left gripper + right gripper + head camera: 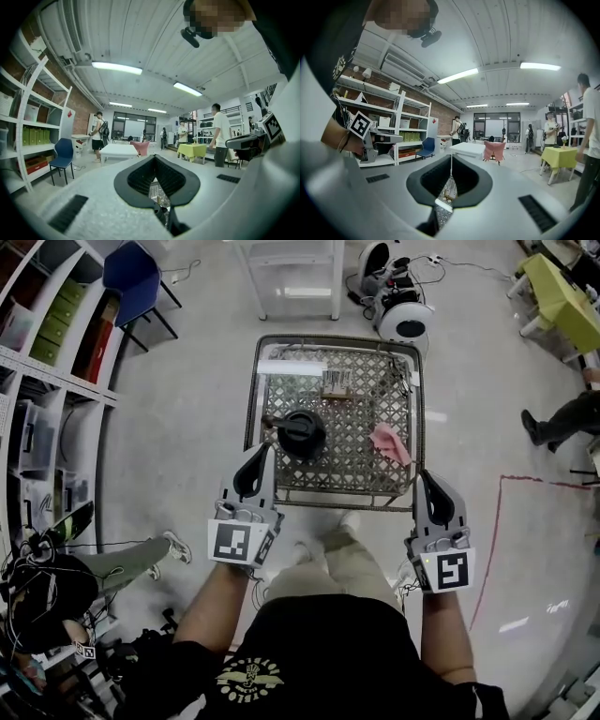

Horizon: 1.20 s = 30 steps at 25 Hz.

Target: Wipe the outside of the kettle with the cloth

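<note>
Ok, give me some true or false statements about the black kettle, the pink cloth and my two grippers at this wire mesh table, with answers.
1. The pink cloth lies on the metal wire-mesh table, to the right of the black kettle. True.
2. The right gripper grips the cloth. False: its jaws are shut on nothing, and the cloth lies untouched on the table.
3. The left gripper has its jaws wide open. False: they are together, with nothing between them.
4. The kettle stands on the table's left half. True.
</note>
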### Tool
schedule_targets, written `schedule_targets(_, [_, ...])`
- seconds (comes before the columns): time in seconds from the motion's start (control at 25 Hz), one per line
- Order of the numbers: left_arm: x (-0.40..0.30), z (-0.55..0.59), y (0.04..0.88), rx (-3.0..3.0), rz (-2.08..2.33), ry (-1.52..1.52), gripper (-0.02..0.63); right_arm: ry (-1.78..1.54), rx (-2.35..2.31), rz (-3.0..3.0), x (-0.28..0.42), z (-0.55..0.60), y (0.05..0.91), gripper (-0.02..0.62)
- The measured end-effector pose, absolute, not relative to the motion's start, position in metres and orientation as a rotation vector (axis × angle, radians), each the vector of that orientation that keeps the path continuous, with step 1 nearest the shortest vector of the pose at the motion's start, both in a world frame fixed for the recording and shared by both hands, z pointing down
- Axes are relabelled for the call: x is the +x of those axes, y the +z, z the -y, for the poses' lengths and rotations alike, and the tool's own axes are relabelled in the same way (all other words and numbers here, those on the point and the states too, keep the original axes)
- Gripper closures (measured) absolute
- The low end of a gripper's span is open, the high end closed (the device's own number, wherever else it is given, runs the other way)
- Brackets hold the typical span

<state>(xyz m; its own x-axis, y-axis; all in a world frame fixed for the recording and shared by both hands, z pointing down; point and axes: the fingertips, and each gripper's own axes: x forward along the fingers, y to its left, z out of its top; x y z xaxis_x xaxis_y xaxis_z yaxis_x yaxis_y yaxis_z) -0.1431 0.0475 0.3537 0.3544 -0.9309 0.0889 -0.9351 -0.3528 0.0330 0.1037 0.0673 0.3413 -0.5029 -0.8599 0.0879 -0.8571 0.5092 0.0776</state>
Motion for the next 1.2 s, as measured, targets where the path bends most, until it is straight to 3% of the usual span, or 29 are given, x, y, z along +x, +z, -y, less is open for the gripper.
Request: schedule_targets(1.2, [-0.088,0.03,0.364,2.495,1.796,0.248,0.611,0.097,1.366,2.758,0.148,0.015,0.361,0.583])
